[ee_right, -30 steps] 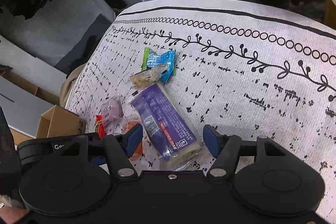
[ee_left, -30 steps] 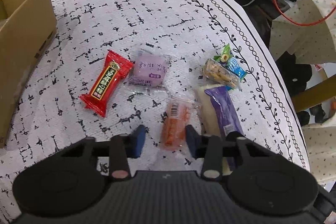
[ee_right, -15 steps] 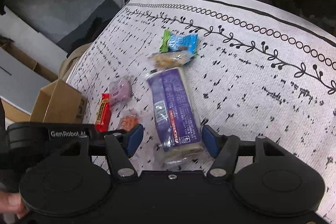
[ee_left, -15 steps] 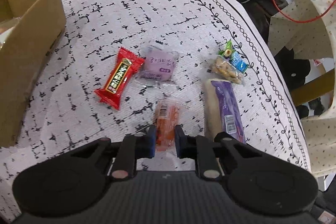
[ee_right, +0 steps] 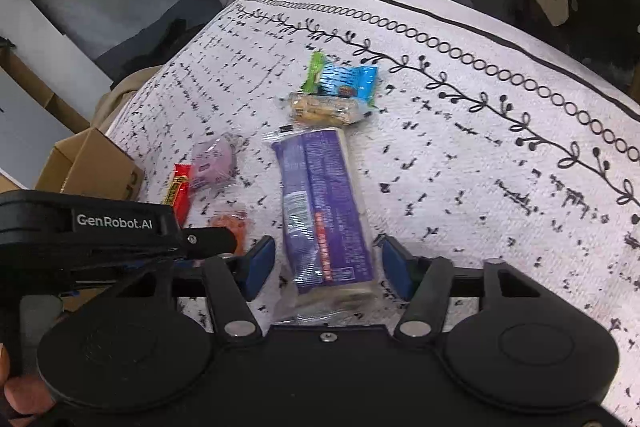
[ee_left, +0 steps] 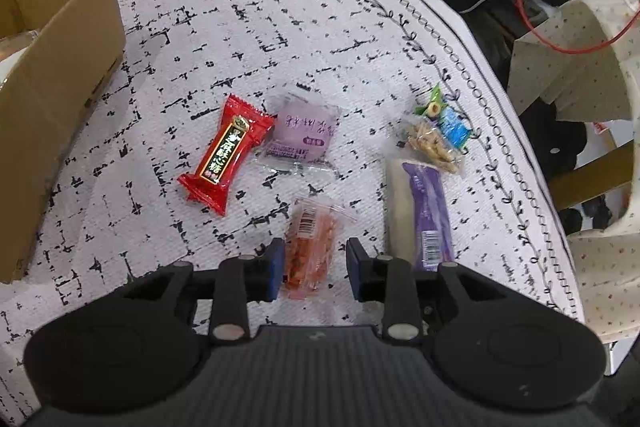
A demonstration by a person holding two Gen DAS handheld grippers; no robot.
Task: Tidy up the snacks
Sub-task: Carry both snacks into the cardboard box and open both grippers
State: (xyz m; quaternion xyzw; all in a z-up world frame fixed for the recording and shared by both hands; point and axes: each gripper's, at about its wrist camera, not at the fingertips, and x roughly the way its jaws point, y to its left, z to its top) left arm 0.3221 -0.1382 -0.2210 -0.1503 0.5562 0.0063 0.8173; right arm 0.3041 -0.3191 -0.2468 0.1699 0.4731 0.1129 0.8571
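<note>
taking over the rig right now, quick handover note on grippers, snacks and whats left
Left gripper: open, low over the table, jaws either side of the orange snack packet, not clamped.
Right gripper: open, jaws straddling the long purple bar, not clamped.
On the tablecloth: red candy pack, pale purple pack, clear peanut pack lying against a blue-green pack.
Cardboard box stands at the left edge; its contents are barely visible.
Done: nothing visibly sorted among these six.
Left: probably close on both packets, then move all six, likely into the box.
</note>
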